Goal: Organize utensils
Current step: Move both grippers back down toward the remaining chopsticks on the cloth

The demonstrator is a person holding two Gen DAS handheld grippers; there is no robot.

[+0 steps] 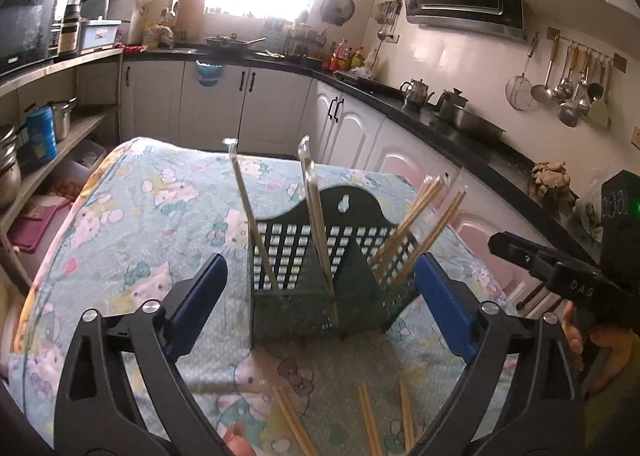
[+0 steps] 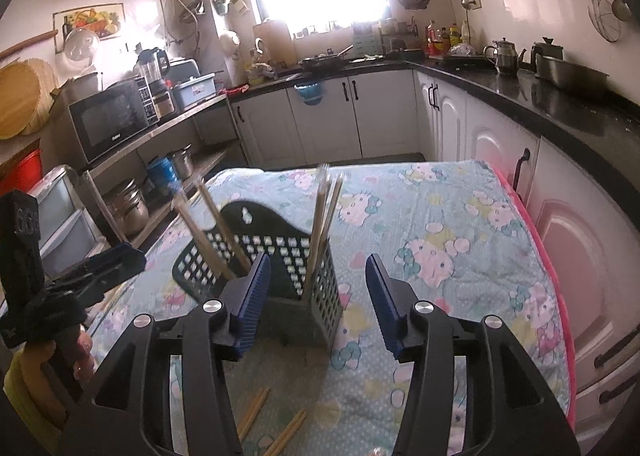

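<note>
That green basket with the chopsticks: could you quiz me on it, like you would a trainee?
1. True or false: the green holder lies flat on its side.
2. Where are the chopsticks not yet put away? A) on the black counter B) on the cloth in front of the holder C) in the left claw
3. Fill in: both the left claw and the right claw are ____, gripping nothing.

Key:
1. False; it stands upright, wrapped chopsticks poking out.
2. B; loose chopsticks lie there.
3. open
</note>
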